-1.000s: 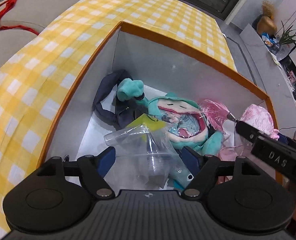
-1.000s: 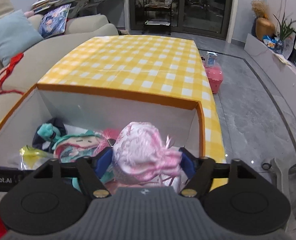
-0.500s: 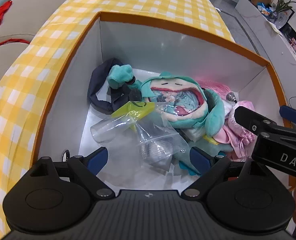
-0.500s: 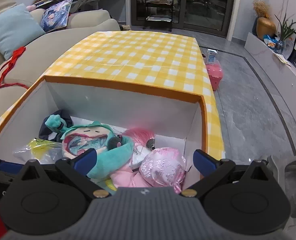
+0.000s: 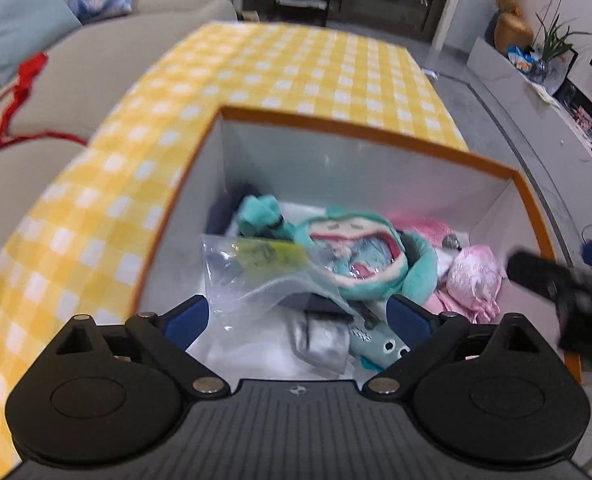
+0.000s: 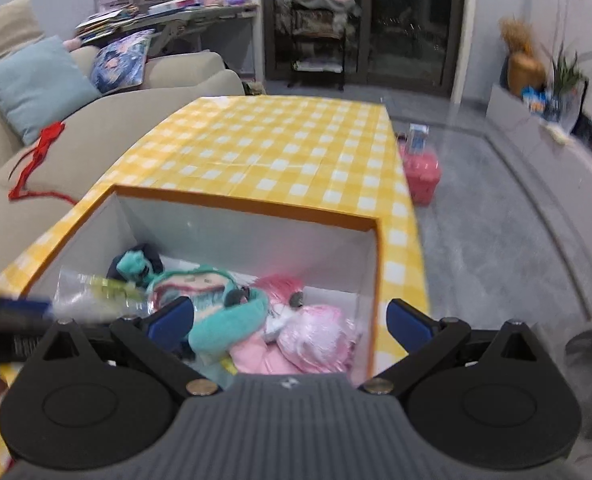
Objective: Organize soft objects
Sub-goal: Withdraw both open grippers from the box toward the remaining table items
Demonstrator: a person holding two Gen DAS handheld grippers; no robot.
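1. My right tool point(image 6: 289, 318) is spread wide and carries nothing now; a second ago it clutched the pink satin bundle point(image 6: 316, 344), which now lies in the orange-rimmed box point(image 6: 247, 205), at 5 o'clock on its floor against the right wall.
2. My left tool point(image 5: 296, 316) is released too, and has pulled back and up since half a second ago, so more of the room shows past the box.
3. The teal plush point(image 5: 360, 256) sits mid-box as before, with the clear plastic bag point(image 5: 255, 276) at its 9 o'clock and touching it.
4. The box rests on the counter point(image 6: 279, 152) under a yellow checked cloth.
5. At 10 o'clock there's a beige sofa point(image 6: 95, 128) with a blue cushion point(image 6: 35, 84) and a red ribbon point(image 6: 35, 160); at 2 o'clock, grey floor and a pink basket point(image 6: 422, 174) beside the counter.
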